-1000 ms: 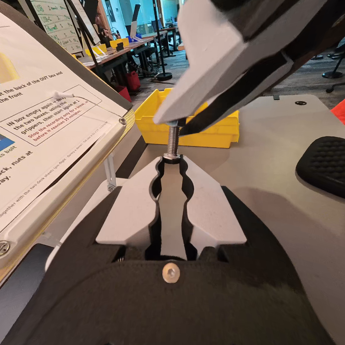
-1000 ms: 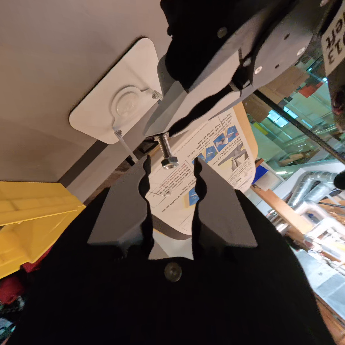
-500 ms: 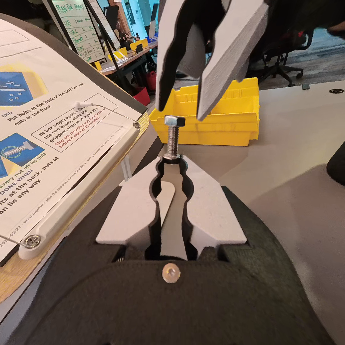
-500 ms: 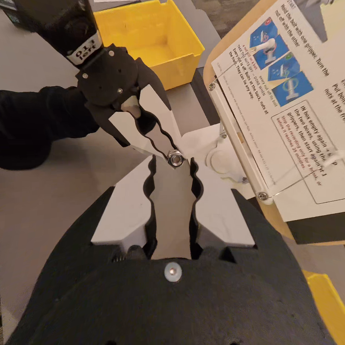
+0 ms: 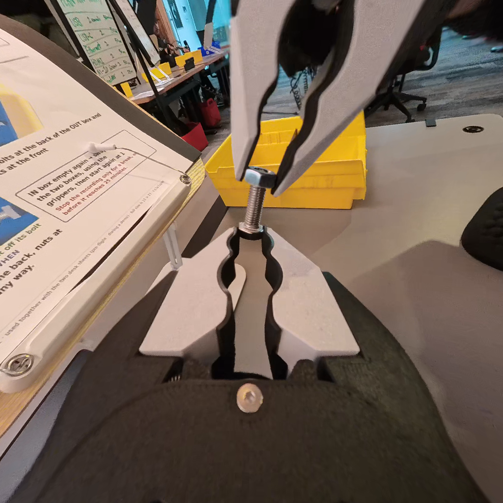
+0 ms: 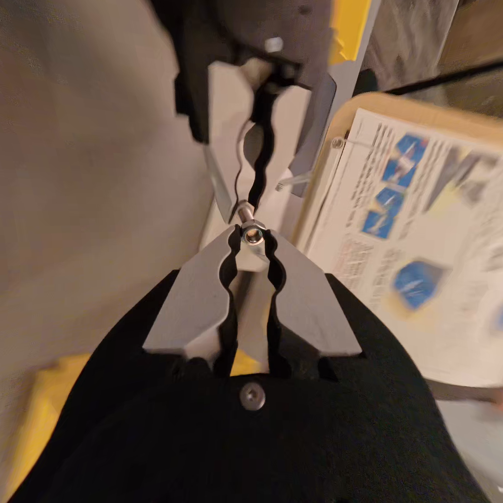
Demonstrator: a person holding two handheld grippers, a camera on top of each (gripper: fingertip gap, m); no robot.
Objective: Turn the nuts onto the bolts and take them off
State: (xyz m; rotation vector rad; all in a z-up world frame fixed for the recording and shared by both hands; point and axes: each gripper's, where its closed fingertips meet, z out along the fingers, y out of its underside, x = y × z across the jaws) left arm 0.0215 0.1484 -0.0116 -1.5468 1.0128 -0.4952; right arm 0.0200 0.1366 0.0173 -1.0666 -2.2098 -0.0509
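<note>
A silver bolt (image 5: 253, 206) stands upright, its lower end clamped in the tips of my left gripper (image 5: 250, 232), which is shut on it. A silver hex nut (image 5: 260, 177) sits on the bolt's top end. My right gripper (image 5: 257, 185) comes down from above, and its two tips press on the nut's sides. In the right wrist view, which is blurred, the nut (image 6: 253, 235) sits between the tips of my right gripper (image 6: 251, 235), with the bolt (image 6: 245, 211) and my left gripper (image 6: 242, 209) beyond it.
A yellow bin (image 5: 313, 177) stands on the grey table (image 5: 408, 190) just behind the bolt. A tilted stand with an instruction sheet (image 5: 81, 177) is close on the left. A black textured pad (image 5: 484, 231) lies at the right. A second yellow bin (image 6: 40, 408) shows in the right wrist view.
My right gripper swung round above the bolt, came down and closed on the nut; half a second ago it was open just above it. My left gripper kept holding the bolt.
</note>
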